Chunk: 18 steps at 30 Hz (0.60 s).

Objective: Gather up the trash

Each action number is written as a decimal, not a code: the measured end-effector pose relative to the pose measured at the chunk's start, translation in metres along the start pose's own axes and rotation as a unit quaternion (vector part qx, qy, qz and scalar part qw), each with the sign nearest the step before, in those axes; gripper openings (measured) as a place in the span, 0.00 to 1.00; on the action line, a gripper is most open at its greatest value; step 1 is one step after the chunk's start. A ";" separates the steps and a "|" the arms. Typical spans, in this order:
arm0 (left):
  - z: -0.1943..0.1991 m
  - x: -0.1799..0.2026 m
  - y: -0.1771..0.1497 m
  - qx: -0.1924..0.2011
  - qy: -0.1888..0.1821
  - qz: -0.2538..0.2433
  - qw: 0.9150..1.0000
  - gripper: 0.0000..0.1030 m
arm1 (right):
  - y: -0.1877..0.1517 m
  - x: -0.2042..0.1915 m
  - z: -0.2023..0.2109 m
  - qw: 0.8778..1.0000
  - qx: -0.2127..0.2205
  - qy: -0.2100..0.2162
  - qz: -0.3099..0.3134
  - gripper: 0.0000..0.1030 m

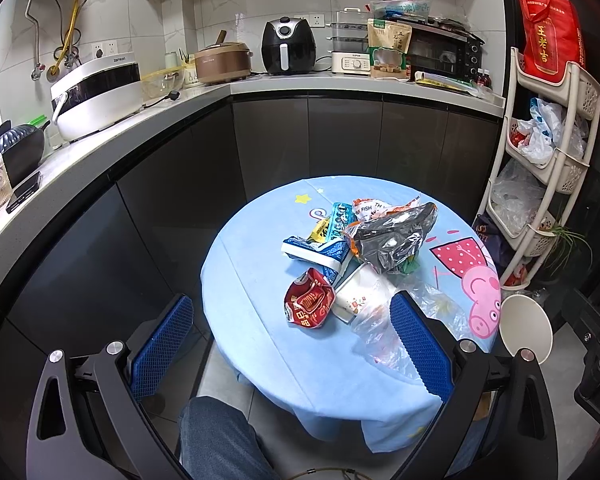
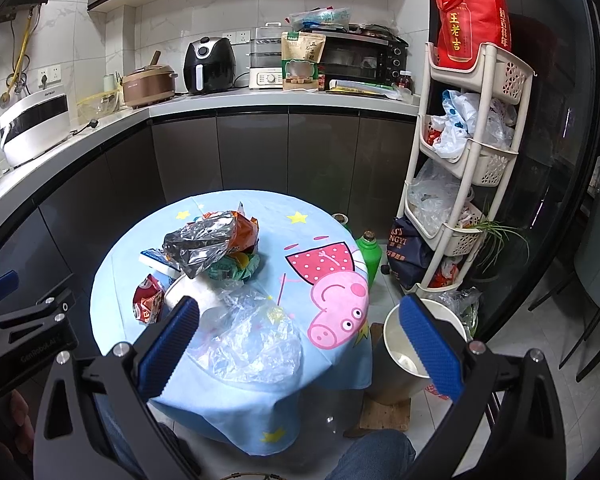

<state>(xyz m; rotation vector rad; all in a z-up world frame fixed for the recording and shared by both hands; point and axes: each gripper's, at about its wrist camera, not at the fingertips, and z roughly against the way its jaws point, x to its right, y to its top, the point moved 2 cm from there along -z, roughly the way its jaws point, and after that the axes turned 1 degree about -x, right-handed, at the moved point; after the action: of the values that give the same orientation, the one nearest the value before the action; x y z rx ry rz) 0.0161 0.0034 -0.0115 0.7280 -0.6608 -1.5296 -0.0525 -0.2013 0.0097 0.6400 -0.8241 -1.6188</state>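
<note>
A pile of trash lies on the round table with a blue cartoon cloth: a silver foil bag, a red crumpled wrapper, a white paper cup, a blue carton and a clear plastic bag. A white bin stands on the floor right of the table. My left gripper is open and empty, above the table's near edge. My right gripper is open and empty over the clear bag.
A dark cabinet run with a white counter full of appliances curves behind the table. A white basket rack stands at the right. A green bottle and a dark bag sit on the floor. My knees show below.
</note>
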 end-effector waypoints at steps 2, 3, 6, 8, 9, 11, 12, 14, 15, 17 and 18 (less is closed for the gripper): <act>0.000 0.000 0.000 0.000 0.000 0.000 1.000 0.92 | 0.000 0.000 0.000 1.000 0.000 0.000 0.000 0.97; 0.000 0.000 0.000 0.000 0.000 0.000 1.000 0.92 | 0.000 0.000 0.000 1.000 0.000 0.000 0.000 0.97; 0.000 0.000 0.000 0.000 0.000 0.000 1.000 0.92 | 0.000 0.000 0.000 1.000 0.000 0.000 -0.001 0.97; 0.000 0.000 0.000 0.000 0.000 0.000 1.000 0.92 | 0.000 -0.001 0.000 1.000 0.000 0.000 0.000 0.97; 0.000 0.000 0.000 0.000 0.000 0.000 1.000 0.92 | 0.000 -0.001 0.000 1.000 0.000 0.000 -0.001 0.97; 0.000 0.001 0.001 0.001 0.000 0.000 1.000 0.92 | 0.000 -0.001 0.000 1.000 0.000 0.000 -0.001 0.97; 0.001 0.001 0.001 0.000 0.000 0.000 1.000 0.92 | 0.000 -0.001 0.000 1.000 0.000 0.000 0.000 0.97; 0.001 0.001 0.001 0.000 -0.001 0.000 1.000 0.92 | 0.000 -0.002 0.000 1.000 0.000 0.000 -0.001 0.97; 0.001 0.001 0.001 0.000 -0.001 0.000 1.000 0.92 | 0.000 -0.001 0.000 1.000 0.000 0.000 -0.001 0.97; 0.001 0.001 0.001 0.001 0.000 0.000 1.000 0.92 | 0.000 -0.002 0.000 1.000 0.001 0.000 -0.001 0.97; 0.001 0.001 0.001 0.001 -0.001 0.000 1.000 0.92 | 0.000 -0.002 0.000 1.000 0.001 0.000 -0.001 0.97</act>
<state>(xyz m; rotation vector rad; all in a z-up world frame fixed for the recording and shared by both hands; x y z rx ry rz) 0.0159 0.0024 -0.0101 0.7278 -0.6628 -1.5296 -0.0519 -0.1995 0.0100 0.6411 -0.8250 -1.6202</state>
